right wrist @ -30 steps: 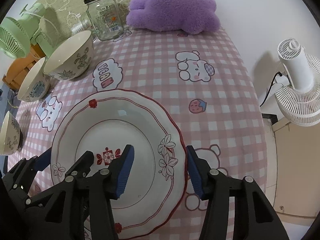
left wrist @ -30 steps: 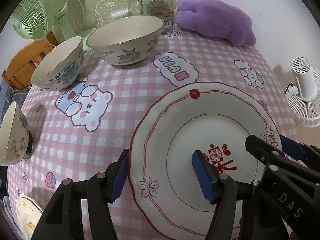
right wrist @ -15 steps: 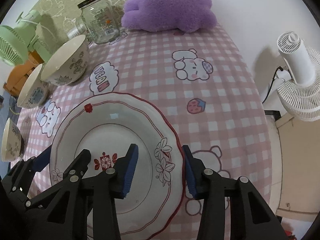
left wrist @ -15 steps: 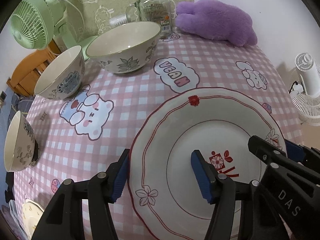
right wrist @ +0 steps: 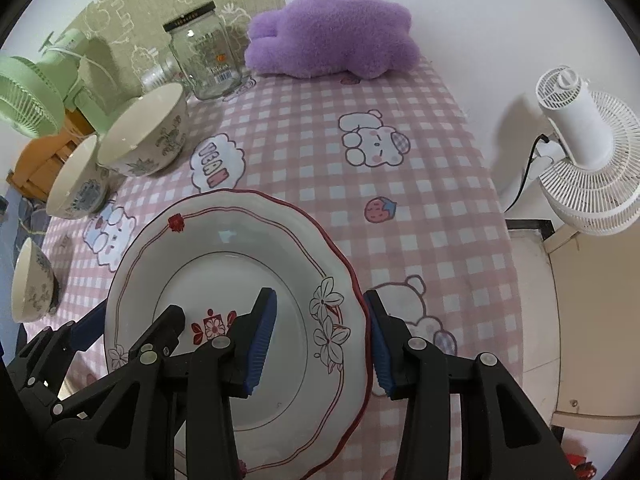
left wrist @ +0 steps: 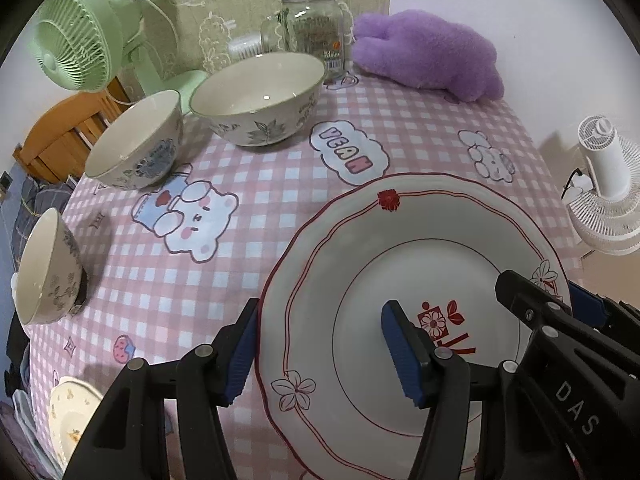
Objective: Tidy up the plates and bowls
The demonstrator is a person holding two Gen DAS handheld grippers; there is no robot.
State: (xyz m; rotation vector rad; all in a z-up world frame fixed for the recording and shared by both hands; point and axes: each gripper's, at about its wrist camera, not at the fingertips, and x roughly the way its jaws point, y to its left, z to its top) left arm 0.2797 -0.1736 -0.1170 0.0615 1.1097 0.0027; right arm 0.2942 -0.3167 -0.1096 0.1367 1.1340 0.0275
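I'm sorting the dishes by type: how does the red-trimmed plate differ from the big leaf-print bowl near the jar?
The plate is wide and shallow; the leaf-print bowl is deep and narrower. The plate has a wavy red rim and red flower marks; the bowl has a dark rim and grey leaf prints outside. The left gripper and right gripper each straddle the plate's edge; the bowl stands untouched. Both are pale, empty ceramic.

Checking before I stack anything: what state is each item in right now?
Plate: upright, empty, straddled by both tongs.
Left tongs: astride left rim, grip unclear.
Right tongs: astride right rim, grip unclear.
Large bowl: upright, empty.
Middle bowl: upright, empty.
Small bowl: upright, empty.
Jar: upright, lid on.
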